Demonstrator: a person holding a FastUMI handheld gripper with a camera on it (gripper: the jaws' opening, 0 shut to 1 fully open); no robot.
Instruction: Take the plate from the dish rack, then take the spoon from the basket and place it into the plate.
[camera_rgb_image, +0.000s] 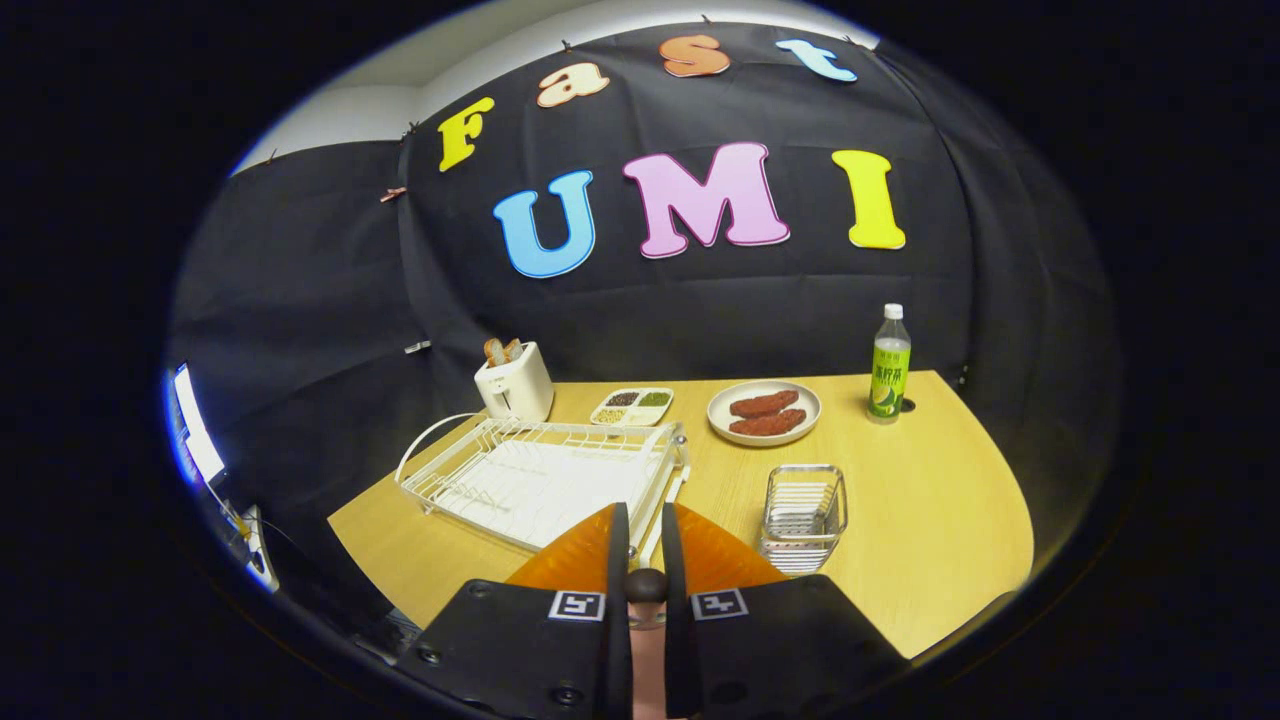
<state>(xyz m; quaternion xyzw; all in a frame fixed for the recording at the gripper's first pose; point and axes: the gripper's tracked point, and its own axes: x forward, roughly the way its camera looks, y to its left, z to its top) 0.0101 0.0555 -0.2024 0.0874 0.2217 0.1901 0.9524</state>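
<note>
The rack (545, 478) lies on the surface (930, 500) left of the claw (645, 545), its wires looking bare. Behind it stand a toaster (514, 382) and a small tray (632, 406). The claw is narrow, its fingers pressed on a dark rounded tip, which I take for the spoon (645, 584). It is probably light, stiff and smooth, so it may pivot when held near one end. A hold nearer its middle would be steadier. Its long axis seems to run along the fingers, tip forward. Right of the claw is the basket (803, 512), with a plate (763, 412) of two brown pieces beyond it and a bottle (889, 364) further right.
</note>
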